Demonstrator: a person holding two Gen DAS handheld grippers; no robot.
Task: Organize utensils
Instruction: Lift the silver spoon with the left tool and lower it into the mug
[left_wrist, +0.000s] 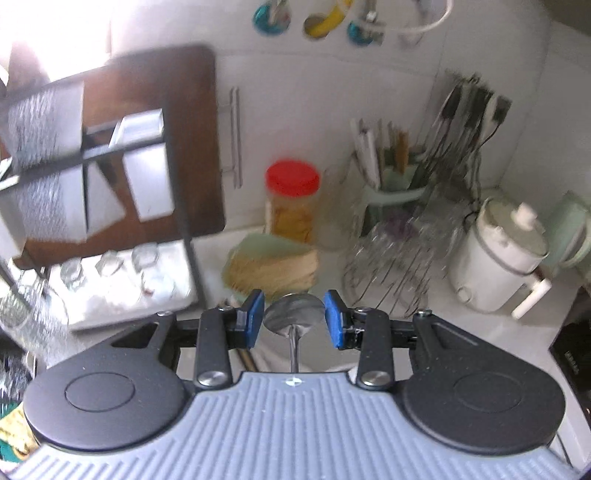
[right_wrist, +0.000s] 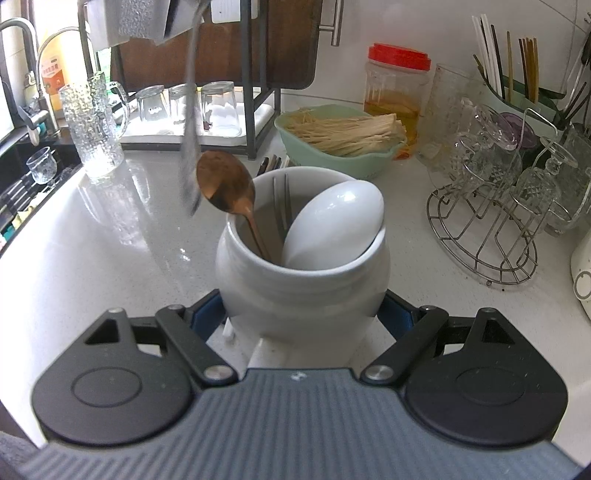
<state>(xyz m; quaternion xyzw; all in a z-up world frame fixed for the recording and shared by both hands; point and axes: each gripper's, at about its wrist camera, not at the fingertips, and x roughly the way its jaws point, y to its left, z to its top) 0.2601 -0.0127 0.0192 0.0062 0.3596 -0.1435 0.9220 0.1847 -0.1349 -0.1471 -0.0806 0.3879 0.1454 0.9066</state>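
Observation:
In the right wrist view my right gripper (right_wrist: 301, 317) is shut on a white ceramic utensil jar (right_wrist: 301, 284) that stands on the pale counter. The jar holds a copper spoon (right_wrist: 225, 182), a white ladle (right_wrist: 334, 221) and a fork (right_wrist: 282, 206). A blurred steel utensil (right_wrist: 190, 122) hangs over the counter left of the jar. In the left wrist view a steel spoon (left_wrist: 293, 314) lies between the blue pads (left_wrist: 255, 319) of my left gripper (left_wrist: 294, 318). The pads stand apart from the spoon bowl. The handle runs back under the gripper body.
A green basket of dry noodles (right_wrist: 343, 142), a red-lidded jar (right_wrist: 397, 88), a wire rack of glass cups (right_wrist: 491, 206) and a chopstick holder (right_wrist: 517, 88) stand behind the jar. Upturned glasses on a tray (right_wrist: 218, 107), a glass mug (right_wrist: 94, 125) and the sink (right_wrist: 22, 173) are at left.

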